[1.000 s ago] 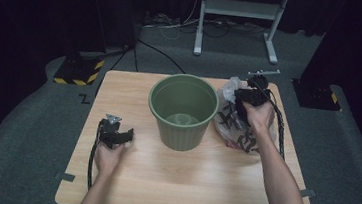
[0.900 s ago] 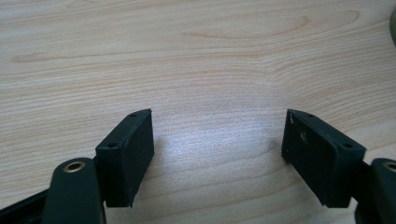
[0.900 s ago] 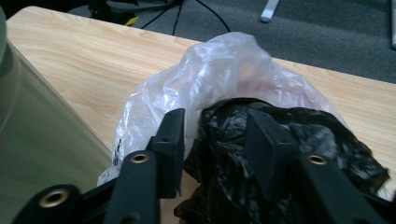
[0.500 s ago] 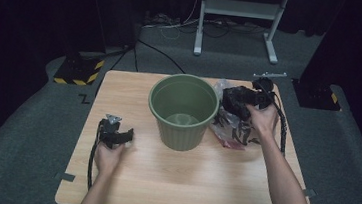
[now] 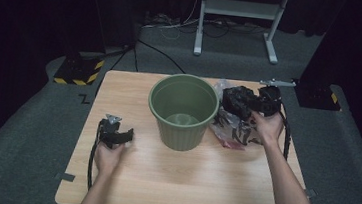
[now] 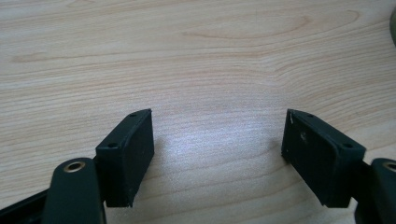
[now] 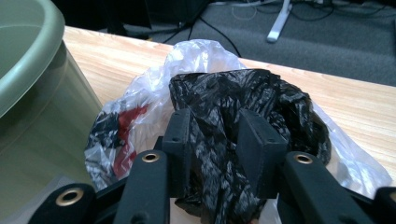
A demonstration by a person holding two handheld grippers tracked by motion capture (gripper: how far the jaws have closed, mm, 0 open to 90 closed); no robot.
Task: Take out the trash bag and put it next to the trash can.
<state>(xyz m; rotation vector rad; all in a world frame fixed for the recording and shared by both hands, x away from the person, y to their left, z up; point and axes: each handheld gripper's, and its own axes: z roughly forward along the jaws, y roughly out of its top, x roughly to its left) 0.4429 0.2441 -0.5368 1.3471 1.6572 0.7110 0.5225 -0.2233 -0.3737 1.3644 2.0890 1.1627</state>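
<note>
A person's right tool (image 7: 212,154) clamps a crumpled black plastic bag (image 7: 247,102) between its 2 jaws, holding it above a clear plastic packet (image 7: 135,116) that lies on the far right of the wooden bench (image 5: 186,183). The jaws have just been closing, with the black film bunched between them. Just to the left stands a green bucket (image 5: 183,110), upright near the middle of the bench, nothing visible inside but its bare bottom. The left tool (image 5: 115,135) rests at the near left, its jaws spread wide over bare wood, gripping nothing.

The work in hand appears to be getting the black bag to the bucket, most likely to line it. To do that well, the grip should stay firm on a thick fold of film, since thin plastic slips easily. The bag should come clear of the packet beneath before travelling sideways, so the packet is not dragged along. The carry should pass over the rim rather than brush it; the light bucket could tip. The idle left tool could steady the bucket's wall.
</note>
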